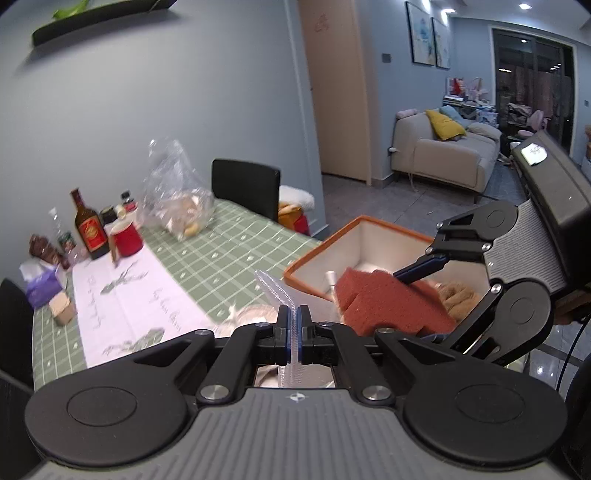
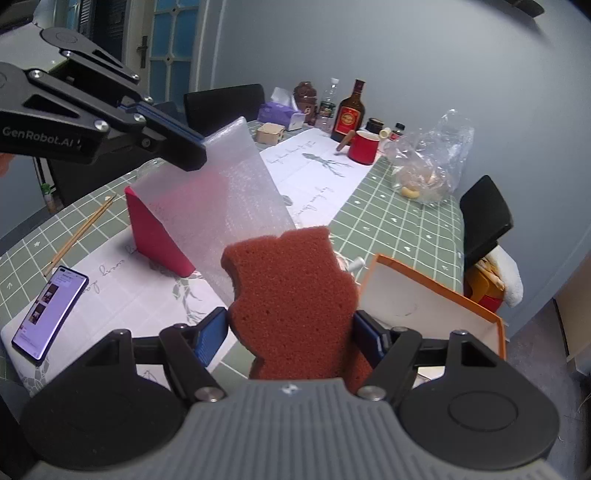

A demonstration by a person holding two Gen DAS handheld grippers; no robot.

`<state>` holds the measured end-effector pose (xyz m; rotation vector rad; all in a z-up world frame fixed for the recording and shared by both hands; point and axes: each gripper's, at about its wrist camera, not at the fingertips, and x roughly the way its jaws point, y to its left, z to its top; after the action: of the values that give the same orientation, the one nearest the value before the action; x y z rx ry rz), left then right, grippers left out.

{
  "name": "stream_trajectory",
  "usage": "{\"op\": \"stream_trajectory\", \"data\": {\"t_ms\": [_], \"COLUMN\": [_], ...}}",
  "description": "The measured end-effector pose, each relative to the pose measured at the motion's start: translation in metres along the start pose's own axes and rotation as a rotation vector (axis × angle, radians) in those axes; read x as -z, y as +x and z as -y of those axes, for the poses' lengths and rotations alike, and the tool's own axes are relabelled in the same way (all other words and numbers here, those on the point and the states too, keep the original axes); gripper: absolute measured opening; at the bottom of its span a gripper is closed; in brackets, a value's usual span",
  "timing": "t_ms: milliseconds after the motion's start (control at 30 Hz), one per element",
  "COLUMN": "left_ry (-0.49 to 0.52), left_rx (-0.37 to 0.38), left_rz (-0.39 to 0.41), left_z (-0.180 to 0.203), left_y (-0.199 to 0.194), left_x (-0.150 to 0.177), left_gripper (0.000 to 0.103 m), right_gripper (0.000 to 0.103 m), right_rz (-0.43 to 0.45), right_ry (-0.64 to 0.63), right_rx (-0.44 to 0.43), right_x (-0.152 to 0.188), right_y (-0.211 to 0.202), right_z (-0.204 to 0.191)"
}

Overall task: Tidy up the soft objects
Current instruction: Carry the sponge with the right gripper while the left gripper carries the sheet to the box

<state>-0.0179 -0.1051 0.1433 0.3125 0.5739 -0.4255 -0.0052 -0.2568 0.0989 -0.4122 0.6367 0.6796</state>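
Sponge (image 2: 291,295) sits clamped in right gripper (image 2: 290,334); lower it squarely into box (image 2: 436,299) while left gripper (image 1: 294,325) pinches bubble wrap (image 2: 236,184) clear.

Place: we read this as a home, an open dining and living room.
Bench: we see a dining bench (image 1: 221,251) under a green checked cloth, with black chairs (image 1: 245,188) drawn up to it.
On the bench: at the left of the left wrist view we count a liquor bottle (image 1: 88,229), a red mug (image 1: 127,240), a tissue pack (image 1: 42,286) and a clear bag of food (image 1: 181,199); the right wrist view adds a phone (image 2: 50,314) and chopsticks (image 2: 79,234).
Living area: at the upper right we see a beige sofa (image 1: 443,155) with a yellow cushion (image 1: 445,123), framed pictures (image 1: 428,35) and a dark glass door (image 1: 532,77).
Walls: we find them painted blue-grey, with a wooden door (image 1: 336,92).
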Motion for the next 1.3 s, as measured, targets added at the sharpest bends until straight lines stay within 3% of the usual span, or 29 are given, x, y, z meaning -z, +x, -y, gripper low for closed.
{"op": "stream_trajectory", "data": {"t_ms": [233,467,667,900,1067,1300], "left_ry": [0.025,0.050,0.086,0.136,0.204,0.219], "left_rx": [0.042,0.101,0.136,0.148,0.094,0.012], "left_rz": [0.039,0.059,0.028,-0.067,-0.124,-0.159], "left_z": [0.023,0.056,0.079,0.091,0.093,0.091], "left_y": [0.011,0.037,0.068,0.114,0.145,0.177], "left_x": [-0.025,-0.046,-0.052,-0.045,-0.039,-0.042], "left_gripper": [0.003,0.003,0.003,0.003,0.003,0.003], "right_gripper": [0.072,0.072,0.072,0.072,0.072,0.072], "right_rz": [0.013,0.028,0.003,-0.064,-0.071,-0.050], "right_ry": [0.051,0.182,0.287,0.331,0.371,0.419], "right_rx": [0.064,0.152,0.207,0.259,0.266,0.291], "right_x": [0.010,0.027,0.041,0.054,0.056,0.056], "right_y": [-0.017,-0.031,-0.024,0.002,0.021,0.046], "right_z": [0.032,0.078,0.107,0.121,0.132,0.149]}}
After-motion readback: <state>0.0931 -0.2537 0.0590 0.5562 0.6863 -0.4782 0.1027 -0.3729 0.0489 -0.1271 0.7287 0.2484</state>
